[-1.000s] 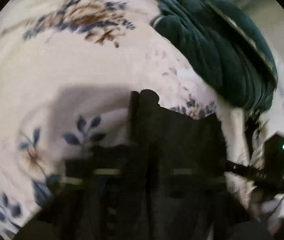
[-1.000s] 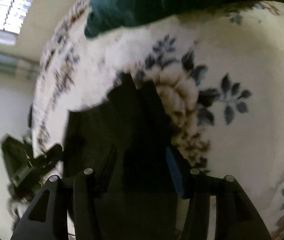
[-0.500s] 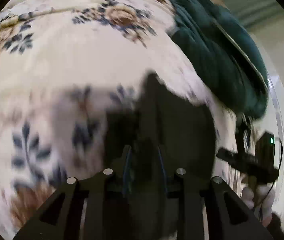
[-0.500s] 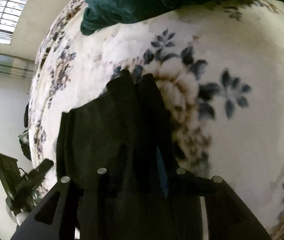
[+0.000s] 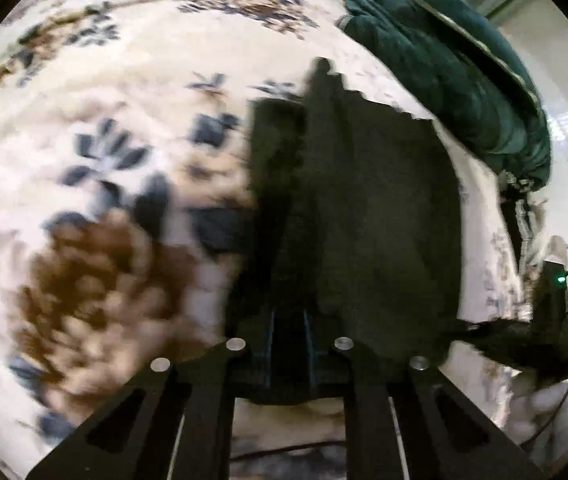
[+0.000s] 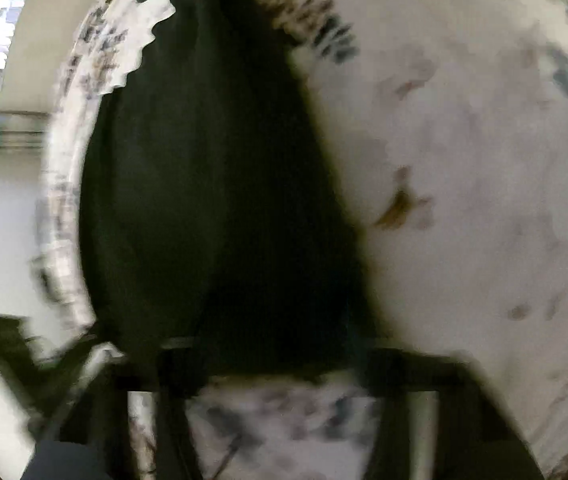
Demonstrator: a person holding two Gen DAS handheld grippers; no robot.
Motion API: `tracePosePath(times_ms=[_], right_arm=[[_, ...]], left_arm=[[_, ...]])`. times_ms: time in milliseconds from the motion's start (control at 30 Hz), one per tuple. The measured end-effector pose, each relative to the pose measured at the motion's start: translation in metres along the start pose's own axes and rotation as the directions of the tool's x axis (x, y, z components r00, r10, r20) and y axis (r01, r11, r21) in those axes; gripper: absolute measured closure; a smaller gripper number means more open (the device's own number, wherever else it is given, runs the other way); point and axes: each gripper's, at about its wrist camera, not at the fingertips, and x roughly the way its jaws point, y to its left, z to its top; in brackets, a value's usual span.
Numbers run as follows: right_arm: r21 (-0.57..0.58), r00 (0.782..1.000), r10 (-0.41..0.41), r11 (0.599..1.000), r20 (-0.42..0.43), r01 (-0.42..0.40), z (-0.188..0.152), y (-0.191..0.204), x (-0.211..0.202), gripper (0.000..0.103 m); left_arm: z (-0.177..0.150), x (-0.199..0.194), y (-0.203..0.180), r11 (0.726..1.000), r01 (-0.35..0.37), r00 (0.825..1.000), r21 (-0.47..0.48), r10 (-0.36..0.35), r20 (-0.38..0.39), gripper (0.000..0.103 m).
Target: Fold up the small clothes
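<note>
I have the black garment (image 5: 363,216) pinched at its near edge by both tools, and it hangs down over the floral blanket (image 5: 104,120) that covers the bed. On the left gripper (image 5: 288,332) the two blue-edged fingers (image 5: 270,332) stand almost together with dark cloth between them; the jaws are closing, after a brief slackening a moment ago. The right gripper (image 6: 280,360) is too smeared by motion for me to make out its tips, but dark cloth fills the space where they meet, and its jaws are closing on that cloth too.

What has changed: half a second ago the right wrist view was sharp and the garment lay lower in it; now the cloth stretches up almost to the top of that view and everything is blurred, so I judge that hand has swung quickly. In the left view the brown flower has slid in on the left, so that hand has travelled across the bed as well. The green quilt (image 5: 463,80) lies beyond the garment.

I take it that I am carrying the near edge over for a fold; the cloth is not yet laid down.
</note>
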Motion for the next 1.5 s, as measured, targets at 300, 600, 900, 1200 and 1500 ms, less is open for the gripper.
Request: tracePosePath(times_ms=[300,600,900,1200,1500], right_arm=[[0.09,0.998,0.066,0.994,0.008,-0.067,-0.008,-0.018,-0.019,0.085],[0.043,0.991,0.117,0.993,-0.072,-0.114,-0.017,-0.012,-0.003,0.058],[-0.006,0.999,0.024,1.0,0.037,-0.023,-0.023,-0.004,-0.034,0.098],[-0.1,0.997,-0.079,0.992,-0.024,0.076,-0.016,0.001,-0.019,0.096],[-0.073,0.997,0.059,0.996,0.056,-0.055,0.03,-0.001,-0.05,0.06]], left_arm=[[-0.005,-0.025,0.048,0.974,0.153,0.988,-0.165,-0.149,0.031,0.055],[-0.037,0.014,-0.008,0.988,0.127,0.992,0.085,-0.124,-0.037,0.096],[-0.033,0.003,0.005,0.976,0.052,0.998,0.21,-0.043,-0.046,0.098],[-0.025,0.006,0.037,0.982,0.187,0.976,0.019,-0.183,-0.117,0.093],[0.053,0.018,0.0,0.969,0.242,0.97,-0.054,-0.24,0.034,0.051]])
